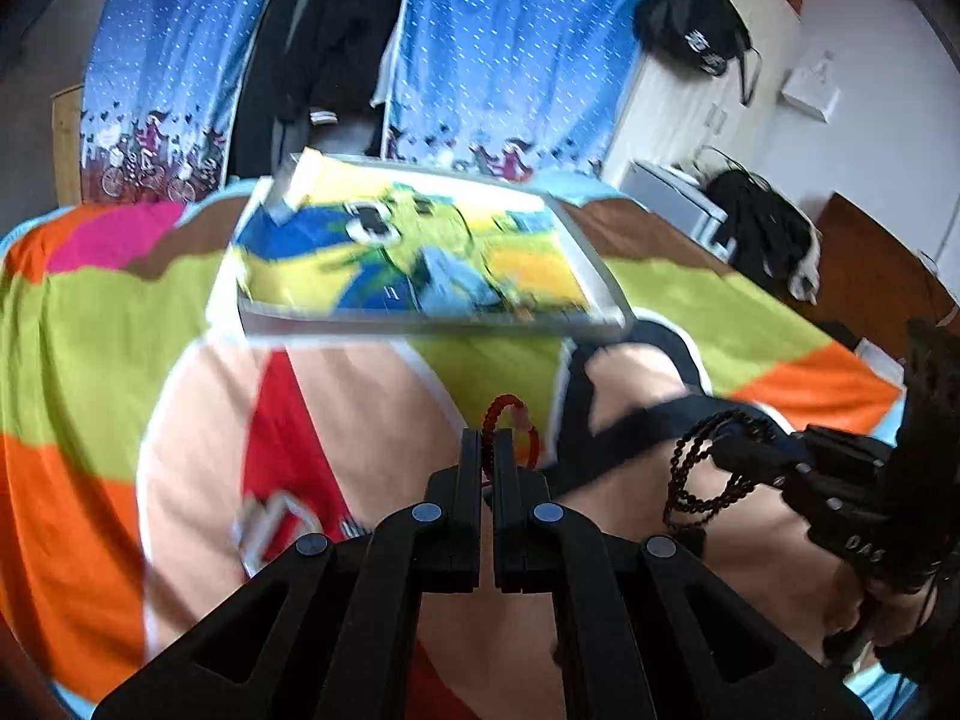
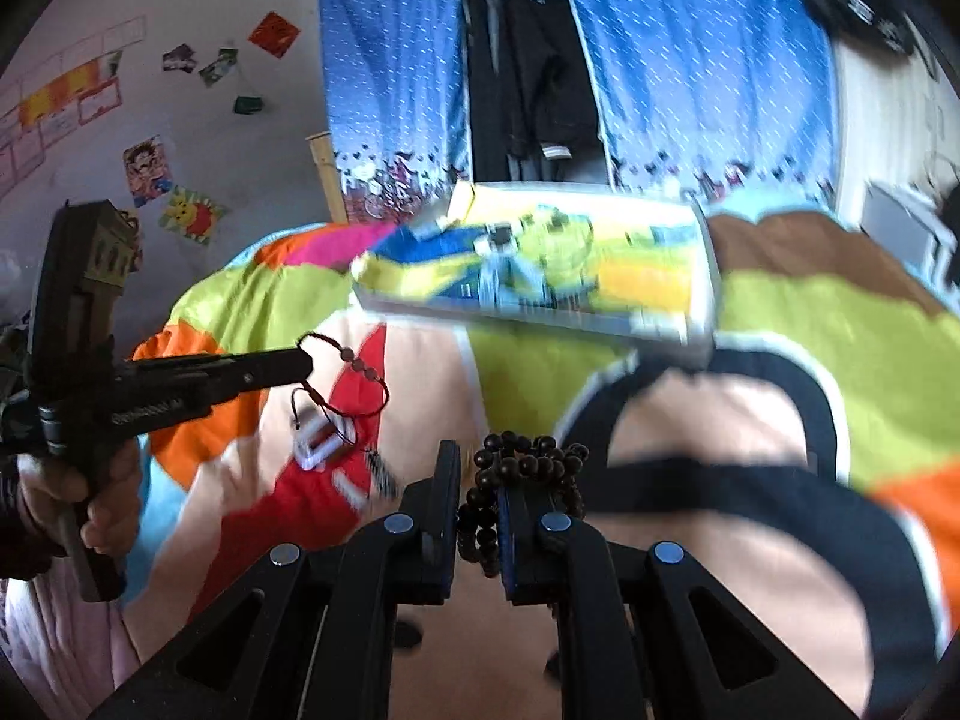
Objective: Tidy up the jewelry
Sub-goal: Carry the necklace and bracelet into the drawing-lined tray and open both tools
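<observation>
Right wrist view: the tray, blurred, apparently lies ahead of both grippers; the right gripper is clamped on the dark bead strand, the left gripper on the red cord bracelet.

Blue curtains hang behind a bright bedspread (posters dot the wall).

Red string bracelet: thin loop, hangs in the air.
Black bead bracelet: dark round beads, bunched, hangs down.
</observation>
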`<action>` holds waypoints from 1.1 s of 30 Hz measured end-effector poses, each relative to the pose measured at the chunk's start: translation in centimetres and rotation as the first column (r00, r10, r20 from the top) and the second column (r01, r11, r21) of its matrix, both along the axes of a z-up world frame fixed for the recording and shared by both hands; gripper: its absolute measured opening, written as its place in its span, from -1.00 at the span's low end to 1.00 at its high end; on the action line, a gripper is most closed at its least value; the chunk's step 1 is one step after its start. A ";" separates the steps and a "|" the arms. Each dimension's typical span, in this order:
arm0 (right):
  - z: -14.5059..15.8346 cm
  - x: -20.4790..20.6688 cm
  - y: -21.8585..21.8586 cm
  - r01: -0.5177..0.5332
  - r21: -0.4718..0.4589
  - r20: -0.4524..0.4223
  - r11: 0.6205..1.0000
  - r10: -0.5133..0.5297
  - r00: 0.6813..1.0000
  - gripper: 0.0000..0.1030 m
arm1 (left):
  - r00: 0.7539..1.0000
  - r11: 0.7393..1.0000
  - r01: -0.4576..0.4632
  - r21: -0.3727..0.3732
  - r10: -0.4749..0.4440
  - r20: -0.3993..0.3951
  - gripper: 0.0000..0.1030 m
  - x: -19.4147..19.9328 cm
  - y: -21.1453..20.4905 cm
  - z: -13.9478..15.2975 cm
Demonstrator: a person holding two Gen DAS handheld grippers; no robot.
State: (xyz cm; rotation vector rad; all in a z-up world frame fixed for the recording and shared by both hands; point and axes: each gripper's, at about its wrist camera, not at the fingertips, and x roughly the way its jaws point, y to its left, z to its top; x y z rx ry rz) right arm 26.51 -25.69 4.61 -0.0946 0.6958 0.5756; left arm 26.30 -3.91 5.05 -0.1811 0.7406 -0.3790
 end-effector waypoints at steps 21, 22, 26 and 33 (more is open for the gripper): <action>-3.3 18.3 3.5 0.021 0.112 0.020 0.993 -0.023 1.000 -0.79 | 0.992 0.992 -0.123 -0.013 0.123 -0.018 -0.98 16.3 2.7 -2.3; -3.7 18.5 3.3 0.025 0.115 0.013 0.993 -0.027 1.000 -0.79 | 0.992 0.992 -0.124 -0.011 0.124 -0.029 -0.98 16.6 2.8 -2.8; -3.9 19.5 2.8 0.032 0.098 0.019 0.995 -0.034 0.999 -0.79 | 0.990 0.991 -0.134 -0.013 0.133 -0.056 -0.98 17.1 2.9 -4.1; -1.0 21.8 2.7 0.033 0.119 0.055 0.992 -0.040 0.998 -0.79 | 0.987 0.990 -0.142 -0.018 0.140 -0.073 -0.98 17.4 2.9 -5.0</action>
